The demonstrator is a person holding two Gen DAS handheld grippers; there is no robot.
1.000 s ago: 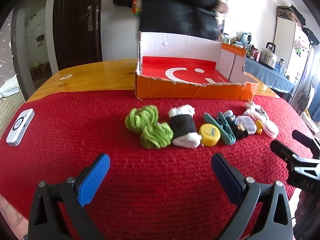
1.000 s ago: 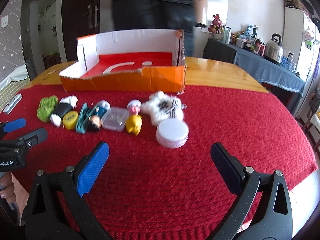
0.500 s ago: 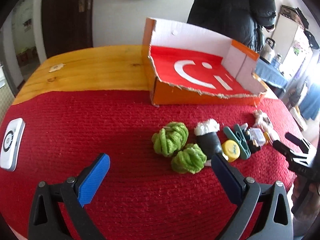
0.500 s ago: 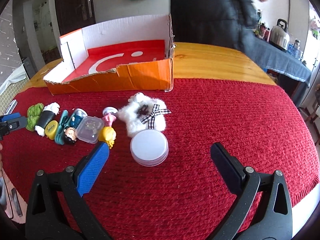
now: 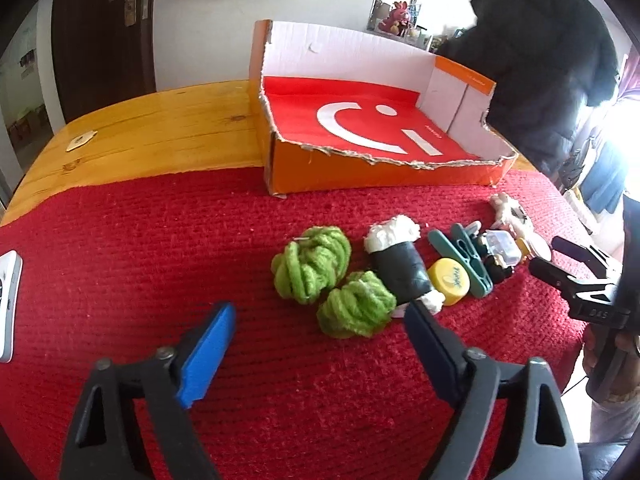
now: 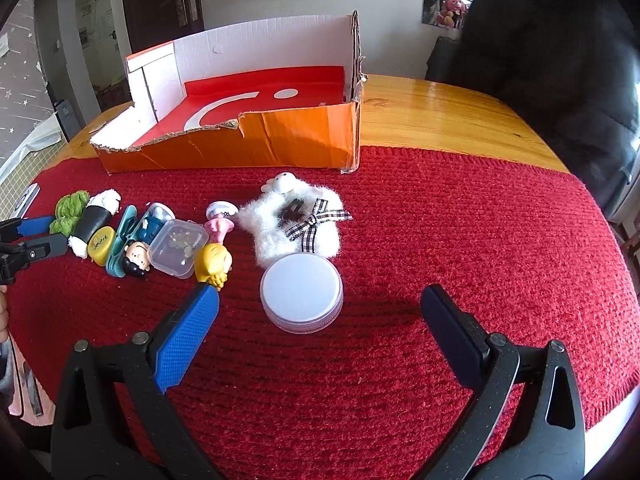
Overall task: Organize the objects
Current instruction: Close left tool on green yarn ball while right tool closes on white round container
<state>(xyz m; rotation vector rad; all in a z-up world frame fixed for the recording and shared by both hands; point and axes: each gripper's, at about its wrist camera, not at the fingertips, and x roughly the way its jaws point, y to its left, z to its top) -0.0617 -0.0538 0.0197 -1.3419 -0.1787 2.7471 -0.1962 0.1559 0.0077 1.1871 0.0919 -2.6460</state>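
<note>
A row of small objects lies on the red mat before an open orange box (image 5: 360,176) (image 6: 256,148). My left gripper (image 5: 320,334) hovers just short of two green yarn balls (image 5: 352,308); its jaws are closing with nothing between the pads. Beside the yarn lie a black-and-white roll (image 5: 396,264), a yellow cap (image 5: 450,280) and a teal clip (image 5: 468,260). My right gripper (image 6: 320,312) stands open around a white round lid (image 6: 302,296) without touching it. Behind the lid lies a white fluffy toy (image 6: 300,224); to its left are a clear case (image 6: 178,248) and small figures (image 6: 214,264).
A white remote (image 5: 8,304) lies at the mat's left edge. Bare wooden tabletop (image 5: 160,128) runs behind the mat. A person in a dark coat (image 5: 548,60) stands at the table's far right. The box's front wall is torn low.
The left gripper's jaws have narrowed and it has come closer to the green yarn. The right gripper has edged toward the white lid. The person behind the table moved to the right.
</note>
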